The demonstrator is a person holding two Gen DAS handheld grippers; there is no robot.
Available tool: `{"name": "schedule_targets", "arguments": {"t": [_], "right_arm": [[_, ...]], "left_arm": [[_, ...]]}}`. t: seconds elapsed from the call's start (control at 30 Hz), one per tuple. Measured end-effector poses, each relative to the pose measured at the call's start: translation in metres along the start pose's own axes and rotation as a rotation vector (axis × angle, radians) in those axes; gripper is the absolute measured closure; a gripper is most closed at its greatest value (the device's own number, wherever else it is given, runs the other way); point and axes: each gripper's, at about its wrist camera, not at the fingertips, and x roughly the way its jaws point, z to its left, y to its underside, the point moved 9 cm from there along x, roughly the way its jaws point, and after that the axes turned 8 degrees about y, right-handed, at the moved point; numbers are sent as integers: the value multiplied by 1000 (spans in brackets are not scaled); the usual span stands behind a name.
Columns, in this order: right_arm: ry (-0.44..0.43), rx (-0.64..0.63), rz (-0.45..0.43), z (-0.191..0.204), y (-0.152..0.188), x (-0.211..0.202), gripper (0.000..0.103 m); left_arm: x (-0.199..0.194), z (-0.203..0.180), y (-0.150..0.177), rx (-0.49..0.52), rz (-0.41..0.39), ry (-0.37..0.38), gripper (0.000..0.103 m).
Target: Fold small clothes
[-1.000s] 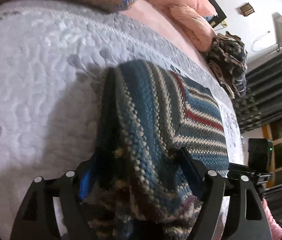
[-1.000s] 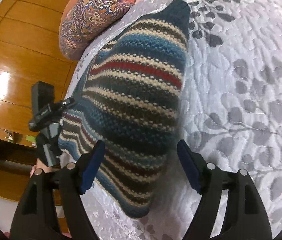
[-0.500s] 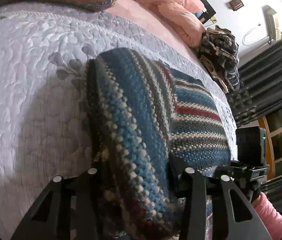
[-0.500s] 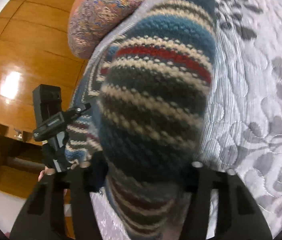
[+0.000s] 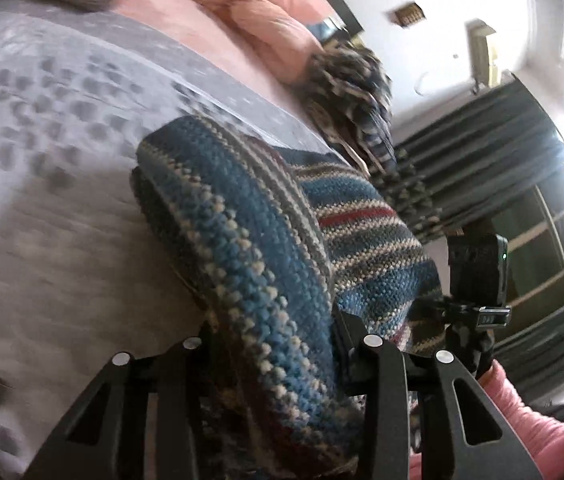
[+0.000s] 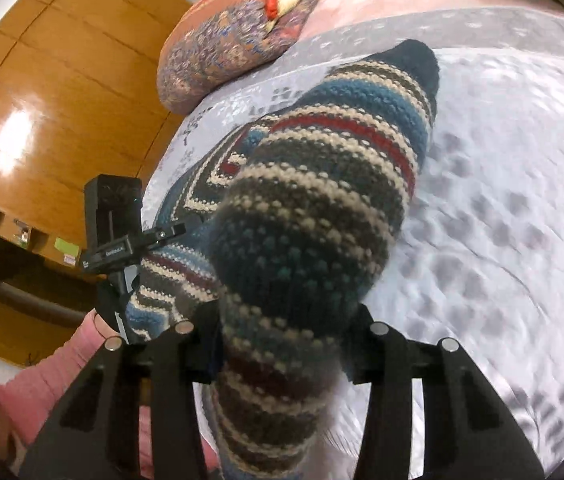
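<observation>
A striped knit garment (image 5: 265, 240) in blue, cream, grey and red lies folded on a grey quilted bedspread (image 5: 49, 200). My left gripper (image 5: 277, 340) is shut on its near edge, and the thick fold bulges up between the fingers. The right wrist view shows the same knit garment (image 6: 314, 208), with my right gripper (image 6: 282, 324) shut on another part of that edge. Each gripper shows in the other's view: the right one (image 5: 478, 280) beside the garment's right end, the left one (image 6: 117, 236) at its left end, held by a hand in a pink sleeve (image 6: 41, 384).
A patterned pillow (image 6: 233, 44) and pink bedding (image 5: 265, 12) lie at the head of the bed. Another crumpled striped garment (image 5: 354, 96) sits beyond the folded one. Dark curtains (image 5: 482, 152) hang on the right, and a wooden wardrobe (image 6: 41, 92) stands left of the bed.
Both grippers went from open around the garment's edge to shut on it. The held edge has lifted off the bedspread and bunches up higher in both views.
</observation>
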Motion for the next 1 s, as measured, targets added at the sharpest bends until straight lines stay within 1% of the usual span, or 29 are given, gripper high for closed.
{"name": "schedule_targets", "arguments": {"t": [0.07, 0.2, 0.23, 0.33, 0.43, 0.5, 0.53, 0.63, 0.7, 0.73, 0.77, 0.83, 0.87, 0.93, 1.0], "right_arm": [[7, 40, -5, -18, 20, -10, 61], [19, 107, 15, -46, 53, -6, 61], [27, 121, 24, -54, 61, -2, 60], [38, 154, 51, -74, 83, 15, 59], [28, 167, 56, -83, 93, 26, 57], [28, 168, 58, -86, 97, 30, 54], [21, 171, 60, -86, 98, 31, 51], [11, 198, 80, -88, 105, 32, 39], [9, 218, 93, -90, 113, 25, 37], [26, 212, 94, -89, 114, 22, 33], [41, 202, 91, -88, 116, 18, 27], [27, 207, 71, -84, 122, 4, 25], [-2, 228, 65, -83, 127, -3, 25], [-31, 257, 66, -84, 136, -10, 25], [-21, 277, 90, -86, 146, -11, 24]], "left_arm": [[15, -7, 9, 1, 10, 11, 65], [49, -8, 38, -20, 73, 13, 65], [56, -5, 45, -17, 90, -1, 64], [62, 3, 56, 11, 103, -38, 63], [64, 8, 61, 25, 111, -64, 61], [66, 11, 64, 36, 114, -88, 56], [62, 13, 70, 37, 113, -95, 55], [64, 12, 69, 36, 111, -130, 51], [56, 8, 71, 29, 108, -177, 48], [53, 5, 69, 29, 106, -195, 48], [46, 0, 66, 41, 99, -232, 48], [29, -11, 66, 76, 75, -299, 47], [20, -18, 67, 94, 62, -323, 47], [2, -43, 70, 118, 19, -329, 45], [-2, -61, 78, 139, 15, -344, 42]]}}
